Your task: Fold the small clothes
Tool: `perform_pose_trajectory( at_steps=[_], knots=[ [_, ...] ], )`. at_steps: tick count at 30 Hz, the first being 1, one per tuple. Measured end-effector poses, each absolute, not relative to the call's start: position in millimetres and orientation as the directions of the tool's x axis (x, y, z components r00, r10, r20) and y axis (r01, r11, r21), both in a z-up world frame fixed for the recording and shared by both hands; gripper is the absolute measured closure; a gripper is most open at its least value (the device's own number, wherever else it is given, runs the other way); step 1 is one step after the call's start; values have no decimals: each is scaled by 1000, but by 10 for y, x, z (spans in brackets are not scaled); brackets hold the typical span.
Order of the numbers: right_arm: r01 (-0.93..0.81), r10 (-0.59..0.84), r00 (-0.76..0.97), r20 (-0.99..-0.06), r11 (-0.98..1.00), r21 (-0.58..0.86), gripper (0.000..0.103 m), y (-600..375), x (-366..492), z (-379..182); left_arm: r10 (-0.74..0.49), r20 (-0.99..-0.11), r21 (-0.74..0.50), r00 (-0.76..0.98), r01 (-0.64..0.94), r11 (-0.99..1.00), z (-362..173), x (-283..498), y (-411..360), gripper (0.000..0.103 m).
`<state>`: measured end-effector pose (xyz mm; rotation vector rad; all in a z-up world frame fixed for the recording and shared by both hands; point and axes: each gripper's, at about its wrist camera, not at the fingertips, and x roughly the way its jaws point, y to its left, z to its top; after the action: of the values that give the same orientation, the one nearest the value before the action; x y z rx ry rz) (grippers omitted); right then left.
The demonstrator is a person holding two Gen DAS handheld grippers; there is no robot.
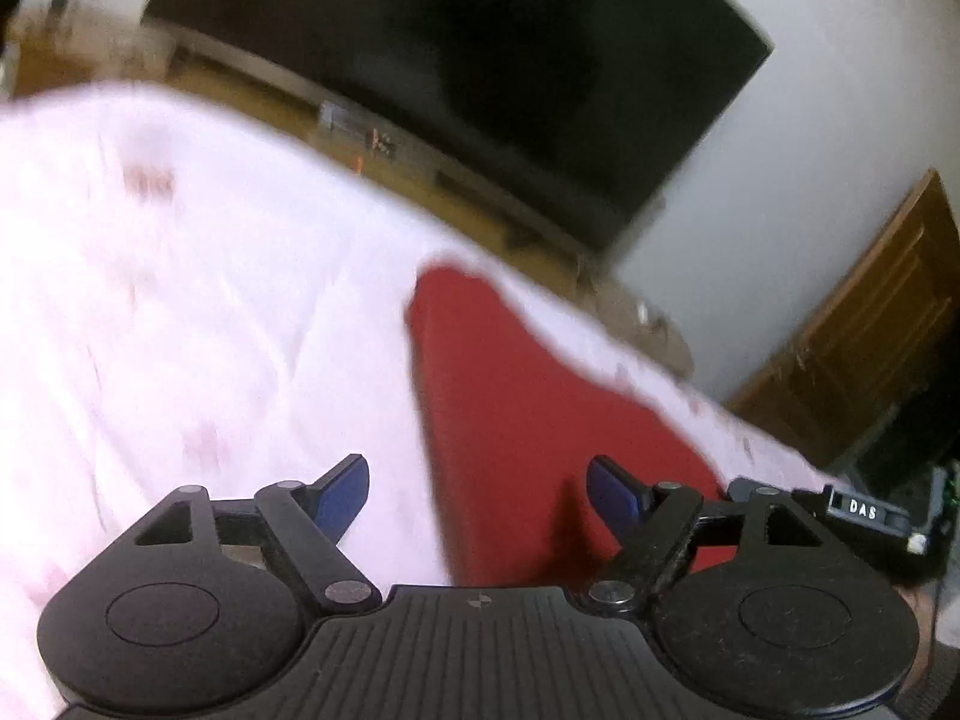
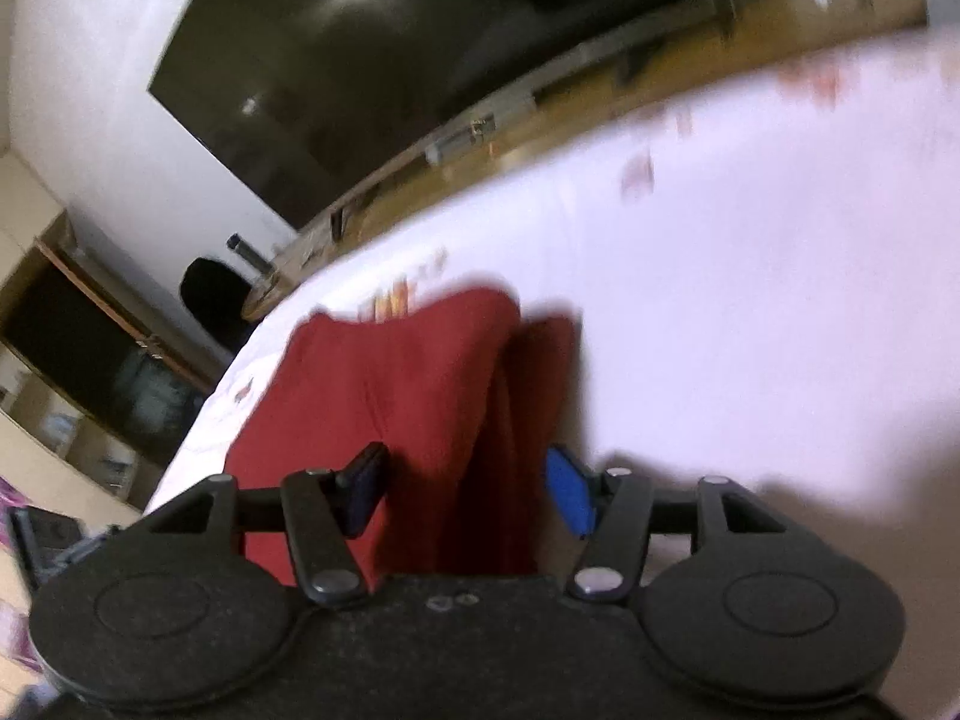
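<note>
A small red garment point(image 2: 384, 384) lies on a white bed sheet point(image 2: 750, 330) with faint pink prints. In the right wrist view a raised fold of it runs between the blue pads point(image 2: 567, 495) of my right gripper point(image 2: 468, 492), whose jaws stand apart and do not press the cloth. In the left wrist view the red garment point(image 1: 510, 408) stretches from the far edge of the bed toward my left gripper point(image 1: 480, 495). That gripper is wide open above the garment's left edge and the sheet point(image 1: 210, 312), with nothing pinched. Both views are blurred.
A large dark TV screen point(image 1: 468, 78) hangs on the white wall beyond the bed, above a long wooden shelf point(image 1: 372, 138). A wooden door point(image 1: 870, 324) is at the right. The right wrist view shows a dark chair point(image 2: 213, 300) and wooden cabinets point(image 2: 90, 360) on the left.
</note>
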<state>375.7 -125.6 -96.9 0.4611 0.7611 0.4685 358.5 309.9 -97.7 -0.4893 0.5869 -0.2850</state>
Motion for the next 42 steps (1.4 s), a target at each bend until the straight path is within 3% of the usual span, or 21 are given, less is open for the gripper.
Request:
perform_pose_trajectory(
  at_steps=[3,7,10,13,17,20,23,27,32,35,42],
  knots=[
    [-300,530,684,-502,831,469,64,-1142,3764,-697,-440,-405,-494,802,213,843,-752,3684,2841,25],
    [-369,517,673,-529,855,365,67,-819,3884,-649,-445,-497,-377,745,276,884,-787,3979,2333,24],
    [-338,407,634,-657,911,238,73,-595,4006,-863,-379,-568,-254,730,283,925,-1036,4094,2122,25],
    [-349,428,636,-642,902,255,74,-670,3997,-960,-343,-575,-111,743,344,932,-1052,4032,1961,25],
    [-356,416,639,-647,906,231,73,-715,3894,-813,-374,-549,-164,748,342,925,-910,3932,2092,25],
    [-375,411,672,-616,906,197,64,-702,3720,-663,-400,-507,-184,763,358,915,-783,3680,2249,25],
    [-434,457,666,-589,880,192,64,-695,3481,-597,-433,-501,-219,750,374,901,-797,3504,2280,25],
    [-491,437,645,-627,865,98,63,-529,3238,-743,-385,-515,-170,766,349,922,-934,3337,2256,25],
    [-523,334,668,-665,846,-100,61,-476,3024,-974,-291,-539,8,791,351,937,-1077,2987,2203,24],
    [-492,340,660,-670,870,-42,60,-630,2980,-991,-319,-567,-117,759,309,944,-1162,2901,2432,24],
    [-472,385,702,-599,882,13,61,-571,2761,-643,-301,-504,-172,809,248,953,-941,2688,2523,24]
  ],
)
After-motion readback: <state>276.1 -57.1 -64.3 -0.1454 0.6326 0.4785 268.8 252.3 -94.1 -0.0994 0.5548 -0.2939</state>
